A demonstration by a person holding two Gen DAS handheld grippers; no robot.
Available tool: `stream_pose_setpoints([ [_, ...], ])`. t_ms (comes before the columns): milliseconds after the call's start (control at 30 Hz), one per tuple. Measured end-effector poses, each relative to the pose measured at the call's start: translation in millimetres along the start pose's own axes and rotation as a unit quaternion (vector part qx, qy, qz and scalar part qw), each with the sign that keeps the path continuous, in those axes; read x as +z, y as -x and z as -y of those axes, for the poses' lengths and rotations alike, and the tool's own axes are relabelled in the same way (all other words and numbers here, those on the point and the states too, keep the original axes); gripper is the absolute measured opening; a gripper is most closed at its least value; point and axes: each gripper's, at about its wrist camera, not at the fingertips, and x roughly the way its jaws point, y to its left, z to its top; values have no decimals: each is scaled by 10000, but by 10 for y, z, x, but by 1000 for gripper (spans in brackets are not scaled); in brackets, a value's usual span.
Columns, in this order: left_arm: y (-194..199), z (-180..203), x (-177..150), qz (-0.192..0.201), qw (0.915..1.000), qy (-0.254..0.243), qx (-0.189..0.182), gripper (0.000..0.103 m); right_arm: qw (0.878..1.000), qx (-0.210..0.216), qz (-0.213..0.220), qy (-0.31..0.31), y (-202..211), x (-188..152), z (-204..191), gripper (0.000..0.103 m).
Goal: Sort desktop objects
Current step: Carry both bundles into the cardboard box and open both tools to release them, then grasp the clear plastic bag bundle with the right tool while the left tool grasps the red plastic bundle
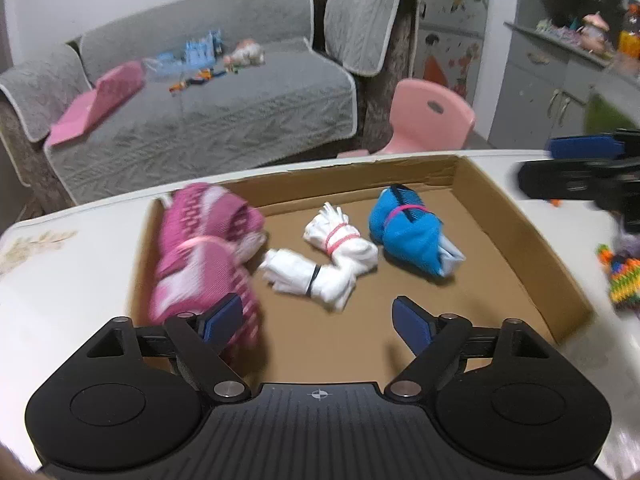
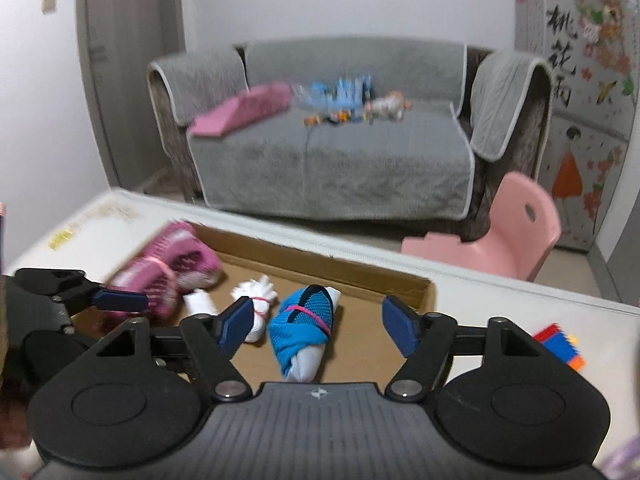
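Rolled sock bundles sit inside a shallow brown cardboard tray (image 1: 532,236) that fills the middle of the left wrist view, resting on a white worktop (image 1: 68,280). Four bundles can be counted there. A pink-and-white knitted bundle (image 1: 200,256), blurred, lies at the tray's left side. Two white bundles lie in the centre: one bound with a black band (image 1: 308,280), the other bound with a pink band (image 1: 340,238). A blue bundle wrapped with a pink band (image 1: 408,236) lies to the right of centre.

Judging from this, much of the sorting looks done, since four bundles are already in the tray. At least one item remains outside it: a multicoloured knitted piece (image 1: 620,276) at the right edge of the left wrist view, on the worktop. In the right wrist view a small striped red, blue and orange object (image 2: 560,344) lies at the right, also outside the tray; whether it is the same item cannot be told.

The left gripper (image 1: 318,318), at the bottom of its own view, has its jaws spread wide and holds nothing; its left pad is just in front of the pink bundle. The right gripper (image 2: 316,326) likewise has its jaws spread, empty, above the blue bundle.

A grey sofa and one pink plastic chair (image 1: 428,120) stand beyond the worktop, in the upper part of both views.
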Motion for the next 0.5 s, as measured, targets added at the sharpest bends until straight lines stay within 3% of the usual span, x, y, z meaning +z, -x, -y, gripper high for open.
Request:
stream_pose_setpoints([
  [267,1073,-239,-842,232,9997,108,-33,94,9987,91,470,-161,1152,-786,50,80],
  [500,1492,-180,-1670,16,9999,117,25,94,9981,-100,261,-543,1357,-1528,-32,87],
])
